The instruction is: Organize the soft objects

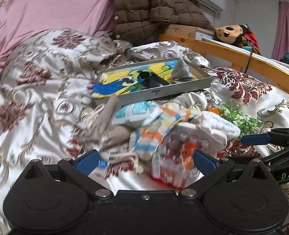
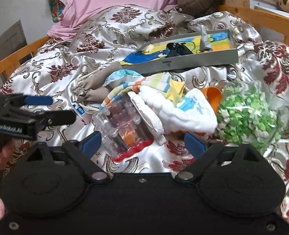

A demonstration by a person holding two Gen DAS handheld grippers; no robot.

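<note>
A pile of soft things lies on the bed: a beige drawstring bag (image 1: 107,131) (image 2: 93,93), a striped cloth (image 1: 154,133) (image 2: 136,87), and a white padded cloth (image 1: 213,129) (image 2: 181,109). A clear container with a red base (image 1: 173,164) (image 2: 125,129) lies against them. My left gripper (image 1: 144,162) is open, its jaws either side of the container and the bag's cord. My right gripper (image 2: 144,143) is open, just before the container. Each gripper shows in the other's view, the right one (image 1: 262,139) and the left one (image 2: 32,105).
A grey metal tray (image 1: 160,92) (image 2: 183,63) holds a colourful cloth, a black object and a grey piece. A clear bag of green bits (image 2: 248,113) and an orange cup (image 2: 213,96) lie right. Wooden bed rails (image 1: 242,58), a brown jacket and pink sheet stand behind.
</note>
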